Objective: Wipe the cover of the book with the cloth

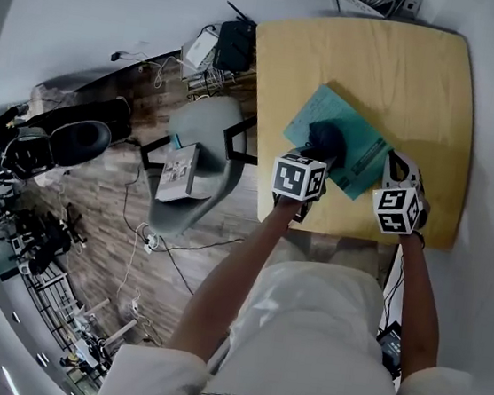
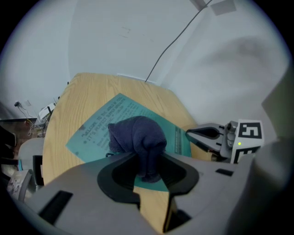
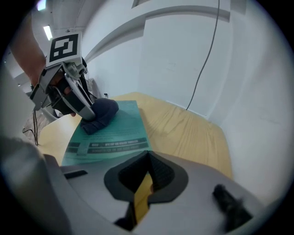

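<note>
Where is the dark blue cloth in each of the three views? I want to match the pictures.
Head view: cloth right of centre, upper half, ahead of the left gripper.
Left gripper view: cloth at centre, pinched between this gripper's jaws.
Right gripper view: cloth upper left, under the left gripper.
Shared landmark: the teal book beneath the cloth.

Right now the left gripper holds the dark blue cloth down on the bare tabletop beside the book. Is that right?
Not quite. The left gripper does hold the dark blue cloth, but the cloth sits on the cover of the teal book, not on the bare table beside it. The left gripper view shows this, with the cover visible all around the cloth.
</note>
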A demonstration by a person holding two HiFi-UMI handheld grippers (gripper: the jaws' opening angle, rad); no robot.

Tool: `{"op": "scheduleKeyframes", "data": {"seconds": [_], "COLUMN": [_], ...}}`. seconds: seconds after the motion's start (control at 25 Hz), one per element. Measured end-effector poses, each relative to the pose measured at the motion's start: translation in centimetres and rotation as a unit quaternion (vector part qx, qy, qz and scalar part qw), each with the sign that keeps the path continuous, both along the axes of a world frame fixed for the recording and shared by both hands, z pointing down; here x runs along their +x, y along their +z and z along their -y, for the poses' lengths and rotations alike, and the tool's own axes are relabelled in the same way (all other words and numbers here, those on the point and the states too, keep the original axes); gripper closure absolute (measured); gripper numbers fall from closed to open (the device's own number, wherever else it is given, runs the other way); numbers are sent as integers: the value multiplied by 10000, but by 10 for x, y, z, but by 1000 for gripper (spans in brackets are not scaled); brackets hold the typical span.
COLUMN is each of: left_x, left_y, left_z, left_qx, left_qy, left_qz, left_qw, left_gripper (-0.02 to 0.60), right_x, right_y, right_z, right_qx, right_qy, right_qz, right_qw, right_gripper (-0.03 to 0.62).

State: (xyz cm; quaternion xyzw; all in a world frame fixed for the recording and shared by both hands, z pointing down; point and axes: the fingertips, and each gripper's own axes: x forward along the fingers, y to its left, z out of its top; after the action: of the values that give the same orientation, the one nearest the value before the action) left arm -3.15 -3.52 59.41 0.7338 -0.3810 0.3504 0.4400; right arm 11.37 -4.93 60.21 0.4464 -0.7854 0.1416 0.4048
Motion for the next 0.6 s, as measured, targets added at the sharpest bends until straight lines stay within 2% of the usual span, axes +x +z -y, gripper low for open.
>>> {"op": "scheduleKeyframes", "data": {"seconds": [0.6], "left_x": [-21], "left_y": [-1], "left_z": [-42], "left_qx": [-140], "left_qy": [-156], "left_qz": [135], "left_qw": [9997], "left_gripper": [446], "right_x": [-3], "right_y": [2], "right_z": [2], "right_qx": [-51], "right_qy": [48], "right_qz": [-120], "right_qw": [9999], "right_gripper": [563]}}
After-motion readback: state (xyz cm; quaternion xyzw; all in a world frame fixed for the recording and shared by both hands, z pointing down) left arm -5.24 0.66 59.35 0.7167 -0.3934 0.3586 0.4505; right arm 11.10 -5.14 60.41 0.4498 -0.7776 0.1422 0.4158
